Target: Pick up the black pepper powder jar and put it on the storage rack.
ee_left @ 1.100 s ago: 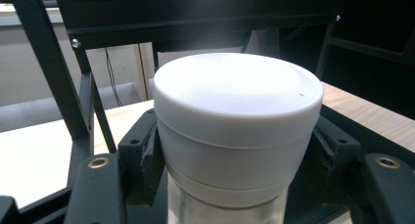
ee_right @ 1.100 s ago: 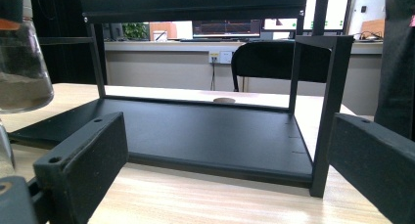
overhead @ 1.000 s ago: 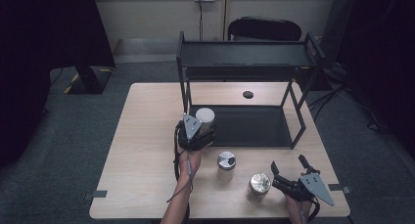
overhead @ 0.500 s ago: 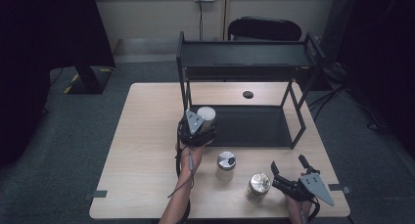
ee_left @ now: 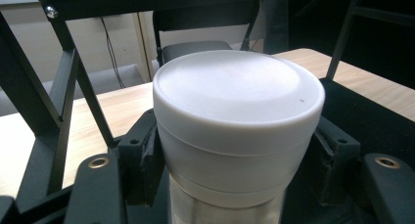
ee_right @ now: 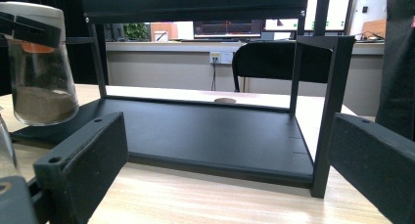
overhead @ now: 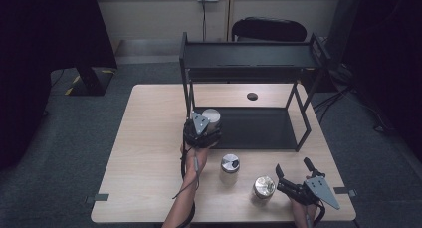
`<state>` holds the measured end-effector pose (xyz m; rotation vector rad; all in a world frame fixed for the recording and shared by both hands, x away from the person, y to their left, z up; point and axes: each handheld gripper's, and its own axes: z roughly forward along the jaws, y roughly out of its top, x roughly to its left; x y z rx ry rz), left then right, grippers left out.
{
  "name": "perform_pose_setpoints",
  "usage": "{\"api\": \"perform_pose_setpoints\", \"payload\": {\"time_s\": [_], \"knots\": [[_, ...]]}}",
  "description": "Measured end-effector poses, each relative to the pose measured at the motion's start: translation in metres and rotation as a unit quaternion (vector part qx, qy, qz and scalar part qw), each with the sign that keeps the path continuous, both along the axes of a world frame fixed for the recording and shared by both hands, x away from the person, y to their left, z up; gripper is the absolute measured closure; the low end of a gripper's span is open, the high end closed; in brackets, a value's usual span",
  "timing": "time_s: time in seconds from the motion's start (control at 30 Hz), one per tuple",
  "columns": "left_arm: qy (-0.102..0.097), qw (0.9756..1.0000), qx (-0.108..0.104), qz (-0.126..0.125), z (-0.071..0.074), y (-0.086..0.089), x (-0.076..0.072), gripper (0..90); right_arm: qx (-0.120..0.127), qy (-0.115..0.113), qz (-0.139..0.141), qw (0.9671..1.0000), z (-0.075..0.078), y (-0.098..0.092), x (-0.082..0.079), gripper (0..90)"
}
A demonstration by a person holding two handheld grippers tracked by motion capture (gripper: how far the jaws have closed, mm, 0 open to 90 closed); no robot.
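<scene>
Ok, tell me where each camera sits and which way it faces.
High view: above the near side, looking forward and down on the table; both forearms and each hand-held gripper show.
Left gripper view: rides the left hand-held gripper, facing the white-lidded jar it clamps.
Right gripper view: low over the table, facing the black rack.
All three share jar and rack.

The jar [ee_left: 235, 136] has a white lid over clear glass, an orange band under the lid and brown powder in the bottom. The left gripper [overhead: 201, 131] is black with a grey plate; the right gripper [overhead: 298, 180] is the same. The rack [overhead: 249, 61] is black. The table [overhead: 149, 153] is pale wood grain. Two jars near its front edge [overhead: 230, 164] [overhead: 263, 186] have silver lids.
</scene>
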<state>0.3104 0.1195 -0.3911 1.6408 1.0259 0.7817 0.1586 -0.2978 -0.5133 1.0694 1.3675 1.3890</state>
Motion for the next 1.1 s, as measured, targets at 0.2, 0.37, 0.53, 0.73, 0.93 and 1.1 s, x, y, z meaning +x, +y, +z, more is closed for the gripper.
{"api": "perform_pose_setpoints", "payload": {"time_s": [0.2,0.37,0.53,0.73,0.93,1.1], "knots": [[0.007,1.0000,0.004,0.000,-0.002,-0.002,0.004,34.1,0.000,0.000,0.000,1.0000,0.000,0.000,0.000,0.6],[0.009,0.9999,0.006,0.001,-0.004,-0.004,0.006,34.1,0.000,0.000,0.001,1.0000,0.000,0.000,0.000,0.6],[0.010,0.9999,0.010,0.001,-0.004,-0.005,0.009,34.1,0.000,0.000,0.001,1.0000,0.000,0.000,0.000,0.6],[0.015,0.9998,0.011,0.004,-0.007,-0.007,0.010,34.1,0.000,-0.001,0.001,1.0000,0.000,0.000,0.000,0.6],[0.017,0.9998,0.010,0.006,-0.008,-0.008,0.010,34.1,0.000,-0.001,0.002,1.0000,0.000,0.000,0.000,0.6],[0.019,0.9998,0.010,0.007,-0.009,-0.008,0.011,34.1,0.000,-0.001,0.002,1.0000,0.000,0.000,0.000,0.6]]}}
